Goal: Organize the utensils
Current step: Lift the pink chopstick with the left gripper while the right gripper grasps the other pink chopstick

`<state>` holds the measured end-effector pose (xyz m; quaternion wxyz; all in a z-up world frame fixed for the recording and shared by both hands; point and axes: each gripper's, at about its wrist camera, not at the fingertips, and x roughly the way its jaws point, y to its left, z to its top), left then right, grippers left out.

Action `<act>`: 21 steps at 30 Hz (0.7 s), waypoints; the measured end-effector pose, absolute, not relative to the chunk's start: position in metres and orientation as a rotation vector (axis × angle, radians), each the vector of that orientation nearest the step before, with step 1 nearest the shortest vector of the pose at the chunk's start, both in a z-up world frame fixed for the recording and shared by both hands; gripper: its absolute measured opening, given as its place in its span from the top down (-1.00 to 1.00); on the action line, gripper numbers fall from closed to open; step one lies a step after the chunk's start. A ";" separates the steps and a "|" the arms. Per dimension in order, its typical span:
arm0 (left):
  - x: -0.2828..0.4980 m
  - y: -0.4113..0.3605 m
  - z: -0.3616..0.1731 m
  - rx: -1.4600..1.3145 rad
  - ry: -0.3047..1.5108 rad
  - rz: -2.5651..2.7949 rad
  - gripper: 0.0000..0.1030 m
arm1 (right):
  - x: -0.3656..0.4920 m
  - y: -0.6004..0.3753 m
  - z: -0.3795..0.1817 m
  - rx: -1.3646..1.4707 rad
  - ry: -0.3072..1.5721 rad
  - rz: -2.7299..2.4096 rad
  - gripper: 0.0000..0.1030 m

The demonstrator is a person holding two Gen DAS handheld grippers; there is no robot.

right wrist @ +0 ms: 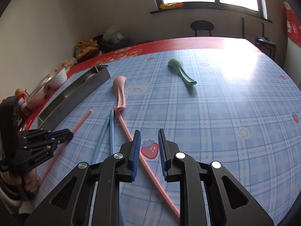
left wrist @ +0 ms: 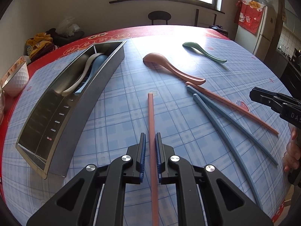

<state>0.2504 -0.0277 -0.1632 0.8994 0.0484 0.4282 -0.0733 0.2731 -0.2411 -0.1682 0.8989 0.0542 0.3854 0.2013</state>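
Checked tablecloth shows little done: two spoons lie in the steel tray, left gripper clamps one pink chopstick, right gripper hangs slightly parted and empty, five utensils loose.

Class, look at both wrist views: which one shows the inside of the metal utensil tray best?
The left wrist view. There the metal tray is seen from above, with a cream spoon and a blue spoon lying inside. The right wrist view shows the tray mostly side-on, its contents almost entirely hidden.
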 end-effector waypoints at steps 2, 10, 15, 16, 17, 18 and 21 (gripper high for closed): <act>0.250 -0.029 -0.163 0.109 0.883 -0.145 0.79 | 0.273 -0.235 -0.169 0.084 0.810 0.423 0.62; 0.250 -0.025 -0.164 0.082 0.881 -0.157 0.79 | 0.274 -0.225 -0.174 0.017 0.851 0.447 0.62; 0.250 -0.019 -0.164 0.048 0.884 -0.173 0.79 | 0.273 -0.210 -0.177 -0.084 0.864 0.436 0.62; 0.251 -0.017 -0.164 0.035 0.885 -0.178 0.79 | 0.274 -0.208 -0.177 -0.101 0.868 0.434 0.62; 0.251 -0.015 -0.164 0.023 0.885 -0.183 0.79 | 0.274 -0.206 -0.178 -0.117 0.873 0.434 0.62; 0.251 -0.014 -0.164 0.014 0.885 -0.188 0.79 | 0.274 -0.203 -0.178 -0.132 0.878 0.430 0.62; 0.250 -0.014 -0.164 0.005 0.885 -0.193 0.79 | 0.277 -0.199 -0.180 -0.157 0.889 0.420 0.62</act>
